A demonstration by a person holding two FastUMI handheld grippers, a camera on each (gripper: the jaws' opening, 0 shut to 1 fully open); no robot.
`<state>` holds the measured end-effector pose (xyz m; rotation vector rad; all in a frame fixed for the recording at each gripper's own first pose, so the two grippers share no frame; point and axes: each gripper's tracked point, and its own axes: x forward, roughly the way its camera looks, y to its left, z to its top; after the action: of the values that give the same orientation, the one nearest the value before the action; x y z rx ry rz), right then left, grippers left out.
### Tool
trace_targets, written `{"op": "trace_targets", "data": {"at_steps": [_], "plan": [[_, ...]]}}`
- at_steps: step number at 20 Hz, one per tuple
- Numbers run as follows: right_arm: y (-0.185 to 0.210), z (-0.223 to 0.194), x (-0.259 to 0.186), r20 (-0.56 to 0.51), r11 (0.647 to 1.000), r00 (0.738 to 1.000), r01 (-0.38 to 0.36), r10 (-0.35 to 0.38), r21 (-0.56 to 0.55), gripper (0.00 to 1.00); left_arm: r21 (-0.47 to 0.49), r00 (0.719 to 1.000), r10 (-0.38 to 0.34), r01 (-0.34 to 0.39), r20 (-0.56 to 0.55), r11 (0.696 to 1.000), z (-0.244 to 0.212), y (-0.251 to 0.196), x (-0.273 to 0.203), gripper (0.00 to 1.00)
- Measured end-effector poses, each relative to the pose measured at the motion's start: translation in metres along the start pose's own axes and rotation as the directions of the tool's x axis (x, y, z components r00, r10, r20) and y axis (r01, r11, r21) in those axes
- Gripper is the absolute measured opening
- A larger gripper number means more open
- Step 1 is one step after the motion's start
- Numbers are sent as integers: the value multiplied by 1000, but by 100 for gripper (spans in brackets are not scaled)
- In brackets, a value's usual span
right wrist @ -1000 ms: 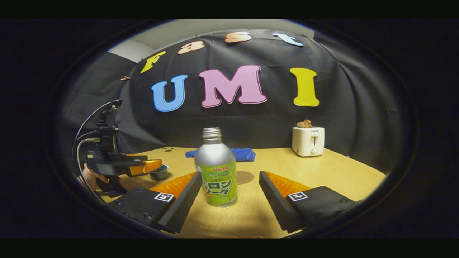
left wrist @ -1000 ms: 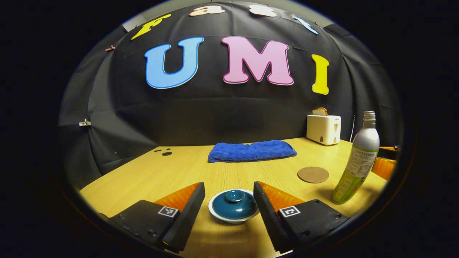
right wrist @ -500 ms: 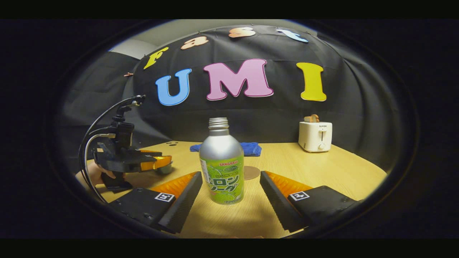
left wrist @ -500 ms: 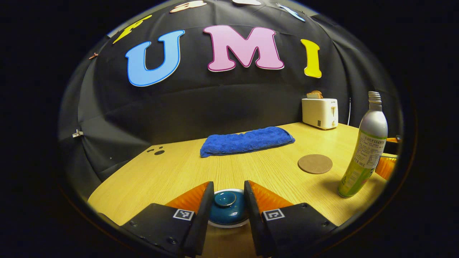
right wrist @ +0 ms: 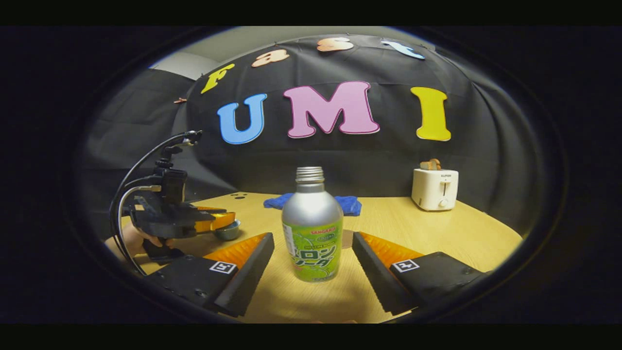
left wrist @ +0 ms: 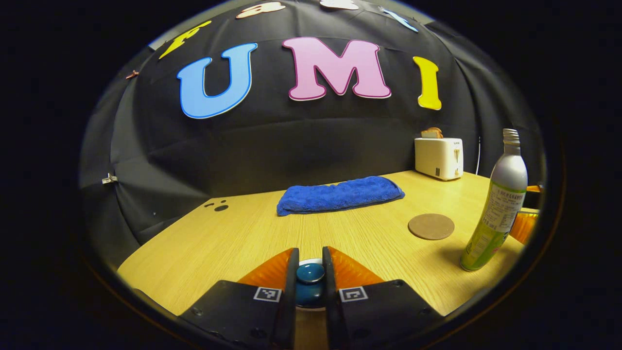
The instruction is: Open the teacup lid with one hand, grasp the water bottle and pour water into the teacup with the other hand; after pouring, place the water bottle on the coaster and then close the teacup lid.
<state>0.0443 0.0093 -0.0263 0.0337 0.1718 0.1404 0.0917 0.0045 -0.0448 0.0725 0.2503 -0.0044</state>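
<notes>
Teacup lid [left wrist: 310,273] knob apparently pinched by left tool [left wrist: 309,265]; right tool [right wrist: 313,248] gapes around untouched water bottle [right wrist: 312,231]

Dim booth, warm overhead light on the table [left wrist: 233,233]; edges bow (fisheye), perhaps slightly soft.

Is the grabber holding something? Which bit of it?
Yes. The left gripper is pinching the teacup lid by its round knob on top. The right gripper is open around the water bottle, not gripping it.
</notes>
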Motion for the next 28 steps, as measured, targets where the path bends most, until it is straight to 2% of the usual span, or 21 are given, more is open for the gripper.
{"op": "trace_targets", "data": {"at_steps": [10,13,14,19,22,23,24,25,28], "plan": [[0,-10,20,-23,999,999,33,-33,-15,100,-58,985,22,-12,174,998,47,22,-40,29],[1,-9,30,-17,999,999,39,-39,-5,100,-70,983,29,-16,184,997,47,31,-47,29],[-4,-9,38,-18,997,997,73,-73,-4,100,-77,983,39,-26,180,997,44,40,-50,29],[-11,-3,54,-6,993,993,116,-116,-5,100,-97,986,44,-29,158,995,33,55,-54,27],[-12,-12,64,-36,992,991,129,-128,6,100,-95,987,44,-30,155,995,29,65,-57,29],[-13,-14,65,-43,991,990,135,-134,9,98,-91,987,44,-30,156,995,28,66,-58,29],[-14,-13,65,-33,989,989,145,-144,3,82,-87,987,42,-29,157,996,28,68,-58,29],[-13,-13,65,-35,989,988,149,-149,-7,84,-83,987,42,-29,157,996,27,71,-59,29],[-15,-9,67,-33,986,987,158,-159,-45,81,-75,987,40,-29,156,997,25,76,-60,29]]}}
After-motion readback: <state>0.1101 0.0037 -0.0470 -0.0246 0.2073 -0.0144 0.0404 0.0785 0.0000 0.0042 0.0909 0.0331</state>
